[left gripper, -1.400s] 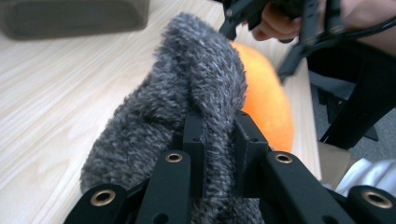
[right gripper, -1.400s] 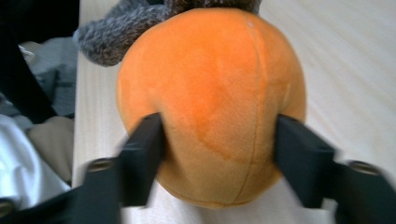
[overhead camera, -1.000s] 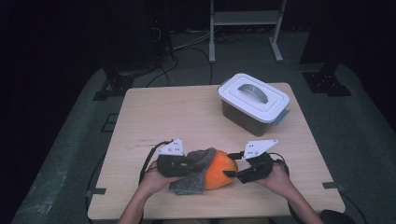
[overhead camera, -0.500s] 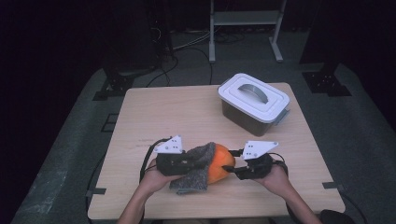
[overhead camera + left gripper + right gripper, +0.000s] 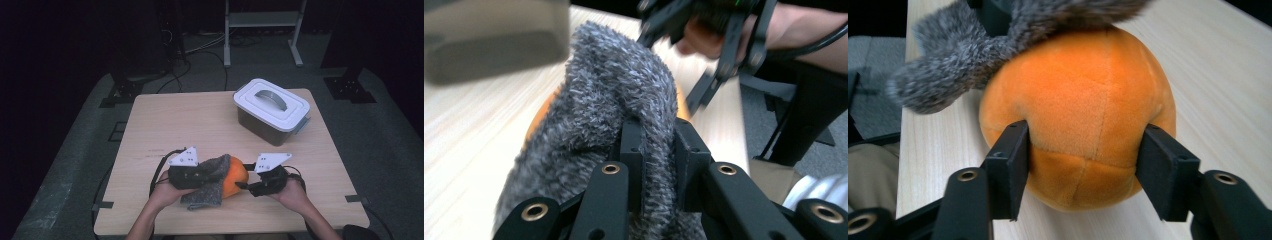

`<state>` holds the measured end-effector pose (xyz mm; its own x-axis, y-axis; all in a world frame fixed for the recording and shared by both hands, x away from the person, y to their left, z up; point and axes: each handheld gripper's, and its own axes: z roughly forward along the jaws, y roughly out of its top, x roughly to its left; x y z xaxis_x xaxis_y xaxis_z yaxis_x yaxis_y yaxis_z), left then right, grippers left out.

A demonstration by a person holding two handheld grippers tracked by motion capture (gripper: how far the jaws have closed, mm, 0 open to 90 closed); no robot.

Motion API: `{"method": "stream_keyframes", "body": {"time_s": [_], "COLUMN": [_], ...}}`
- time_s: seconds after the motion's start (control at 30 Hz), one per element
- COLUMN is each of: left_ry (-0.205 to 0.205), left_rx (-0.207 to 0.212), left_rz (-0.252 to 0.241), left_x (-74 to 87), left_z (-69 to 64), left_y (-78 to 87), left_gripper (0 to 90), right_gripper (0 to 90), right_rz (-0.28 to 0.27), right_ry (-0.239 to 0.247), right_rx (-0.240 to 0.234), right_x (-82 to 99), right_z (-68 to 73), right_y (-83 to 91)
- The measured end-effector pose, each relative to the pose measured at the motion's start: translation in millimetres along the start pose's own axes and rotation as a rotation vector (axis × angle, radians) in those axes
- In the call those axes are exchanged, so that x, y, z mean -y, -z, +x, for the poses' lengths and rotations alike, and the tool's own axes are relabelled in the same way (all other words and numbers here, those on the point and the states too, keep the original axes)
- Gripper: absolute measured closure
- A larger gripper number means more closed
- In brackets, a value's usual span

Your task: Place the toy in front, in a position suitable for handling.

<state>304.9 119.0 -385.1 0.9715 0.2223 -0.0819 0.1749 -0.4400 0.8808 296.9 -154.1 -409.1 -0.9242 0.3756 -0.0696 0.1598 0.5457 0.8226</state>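
Observation:
An orange plush ball (image 5: 236, 179) rests on the wooden table (image 5: 175, 125) near its front edge. A grey fuzzy cloth (image 5: 209, 184) is draped over the ball's left and top. My left gripper (image 5: 219, 175) is shut on a fold of that grey cloth (image 5: 614, 85), its jaws (image 5: 656, 140) pinching the fabric. My right gripper (image 5: 243, 182) comes in from the right, one pad on each side of the orange ball (image 5: 1083, 95). Both pads touch the plush, and the left one dents it. Its jaws (image 5: 1085, 145) have just been opening a little, with the ball between them.
A lidded white plastic box (image 5: 272, 107) with a handle stands at the table's back right. Bare tabletop lies to the left and behind the ball. Dark floor, cables and a metal stand surround the table.
The left gripper has lifted the grey cloth slightly, so it lies further over the ball's top. The right gripper stays at the ball's right side.

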Motion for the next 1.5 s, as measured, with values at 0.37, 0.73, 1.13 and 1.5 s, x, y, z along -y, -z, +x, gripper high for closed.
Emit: {"method": "stream_keyframes", "body": {"time_s": [0.37, 0.73, 1.13, 1.5], "left_ry": [0.004, -0.045, 0.048, 0.047], "left_rx": [-0.033, 0.067, -0.046, 0.062], "left_rz": [0.023, -0.001, -0.018, 0.007], "left_x": [7.5, -9.2, 10.7, 11.5], "left_z": [6.6, -11.6, 15.6, 4.6], "left_y": [7.0, -11.2, 9.5, -11.7], "left_gripper": [78.3, 78.3, 78.4, 78.6], "right_gripper": [51.2, 51.5, 50.3, 31.1], "right_rz": [-0.008, -0.003, -0.007, 0.028], "right_ry": [0.038, 0.129, 0.078, -0.088], "right_rx": [-0.007, -0.010, -0.022, -0.127], "right_x": [0.2, -3.7, 2.5, 8.3], "right_z": [0.5, 21.1, 4.9, -15.3], "right_y": [-0.7, -10.5, -7.5, -0.9]}}
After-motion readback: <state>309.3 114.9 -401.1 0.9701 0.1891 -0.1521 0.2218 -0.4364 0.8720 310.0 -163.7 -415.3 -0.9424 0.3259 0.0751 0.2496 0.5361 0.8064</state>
